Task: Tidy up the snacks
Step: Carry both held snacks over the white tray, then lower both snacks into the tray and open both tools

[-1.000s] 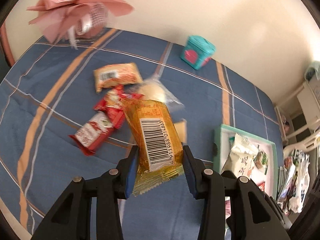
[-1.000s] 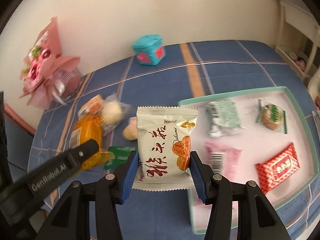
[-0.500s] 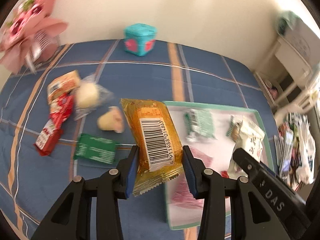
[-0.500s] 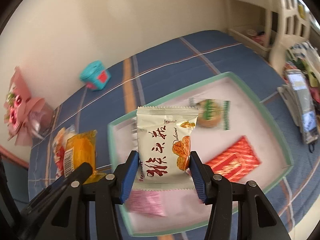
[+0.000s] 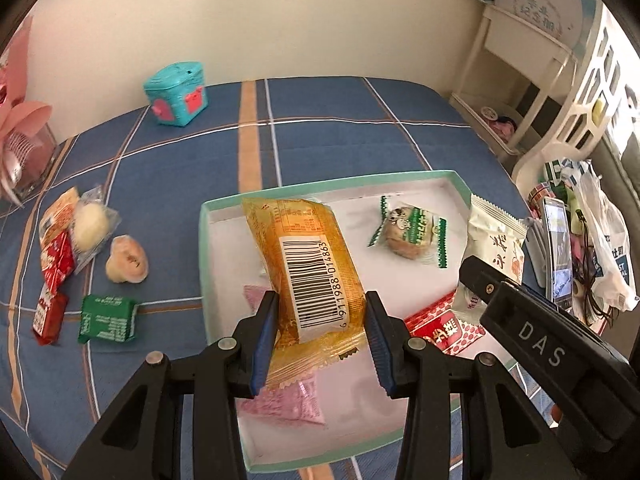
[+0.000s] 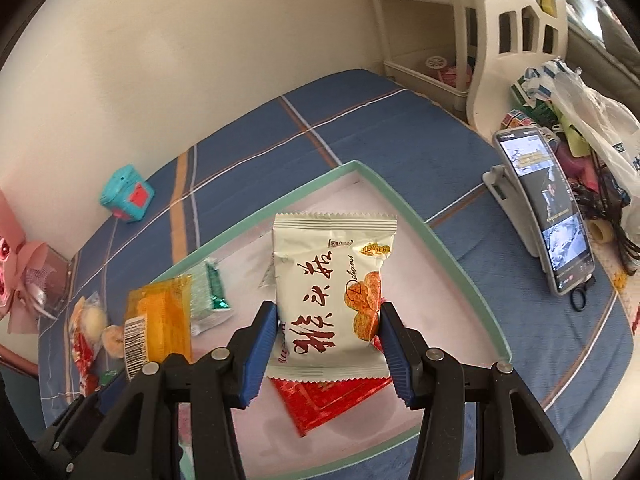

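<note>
- Both grippers are tipped steeply downward over the tray [image 5: 208, 264], each one carrying a snack, side by side.
- Left gripper [image 5: 320, 336]: clenched on the orange packet [image 5: 308, 264], blue pads pressing its lower sides, barcode label facing up. The packet sticks out ahead of the jaws, over the tray's near-left part and clear of the floor of it.
- Right gripper [image 6: 328, 344]: clamped on the white packet [image 6: 332, 280] with red lettering, pads squeezing both lower edges. The packet stands upright between the fingers, above the middle of the tray.
- In the left view the right gripper's black body comes in from the right edge, the white packet poking out beyond it, near the tray's right rim.
- In the right view the orange packet shows at left, over the tray's left rim.
- Lying in the tray: a red packet [image 6: 332, 400] right under the white one, a pink packet [image 5: 288, 400] under the left gripper, a green-edged cake packet [image 5: 412, 232] toward the far side, and a silvery green packet [image 6: 208, 300] at the left.
- Still out on the blue checked cloth [image 5: 340, 136], left of the tray: a green packet [image 5: 108, 320], a bare round cake [image 5: 126, 260], a wrapped pale bun [image 5: 92, 224] and red packets [image 5: 54, 280].
- Further off: a teal box [image 5: 176, 94] near the wall, pink wrapped flowers [image 6: 24, 268] at far left, and a phone on a stand [image 6: 544, 216] to the right, screen lit.
</note>
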`<state>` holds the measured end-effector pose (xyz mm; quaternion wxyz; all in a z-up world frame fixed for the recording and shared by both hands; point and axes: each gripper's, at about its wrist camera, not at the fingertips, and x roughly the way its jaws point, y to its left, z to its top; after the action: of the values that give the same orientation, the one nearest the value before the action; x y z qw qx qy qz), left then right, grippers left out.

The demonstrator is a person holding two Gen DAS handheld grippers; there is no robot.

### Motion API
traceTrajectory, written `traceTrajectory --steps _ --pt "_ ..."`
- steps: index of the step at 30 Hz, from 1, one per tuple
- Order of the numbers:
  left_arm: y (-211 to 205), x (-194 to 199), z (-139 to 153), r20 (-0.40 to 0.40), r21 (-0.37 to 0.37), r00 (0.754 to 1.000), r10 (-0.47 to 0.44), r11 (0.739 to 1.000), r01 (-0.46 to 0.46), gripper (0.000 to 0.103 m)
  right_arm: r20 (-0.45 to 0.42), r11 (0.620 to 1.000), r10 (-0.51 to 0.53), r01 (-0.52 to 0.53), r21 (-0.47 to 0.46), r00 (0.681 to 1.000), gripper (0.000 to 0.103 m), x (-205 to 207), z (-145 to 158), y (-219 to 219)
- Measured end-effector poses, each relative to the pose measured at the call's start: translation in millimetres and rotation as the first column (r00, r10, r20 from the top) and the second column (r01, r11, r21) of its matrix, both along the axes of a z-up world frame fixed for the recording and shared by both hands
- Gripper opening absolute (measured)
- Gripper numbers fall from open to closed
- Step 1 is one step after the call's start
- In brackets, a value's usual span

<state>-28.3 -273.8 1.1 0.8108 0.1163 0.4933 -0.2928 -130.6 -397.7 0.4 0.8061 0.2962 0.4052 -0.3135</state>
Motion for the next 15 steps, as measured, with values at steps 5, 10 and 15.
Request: traceTrajectory --steps 5,10,15 --pt "-11.6 2.3 -8.6 0.001 0.006 1.0 -0.014 1.0 0.014 0.044 -0.005 1.0 -0.021 0.021 -0.002 1.0 0.055 0.1 -9.7 -12.3" --pt "-20.3 7.1 -19.0 -0.01 0.013 1.0 -0.02 1.0 0.02 0.044 -0.014 1.0 -0.028 0.028 -0.013 1.0 0.055 4.4 -17.7 -19.7" --pt "-28.4 11.0 -23.3 0.001 0.014 1.0 -0.031 0.999 0.031 0.044 -0.021 0.999 -0.037 0.036 -0.02 0.999 0.055 9.8 -24.0 -26.4"
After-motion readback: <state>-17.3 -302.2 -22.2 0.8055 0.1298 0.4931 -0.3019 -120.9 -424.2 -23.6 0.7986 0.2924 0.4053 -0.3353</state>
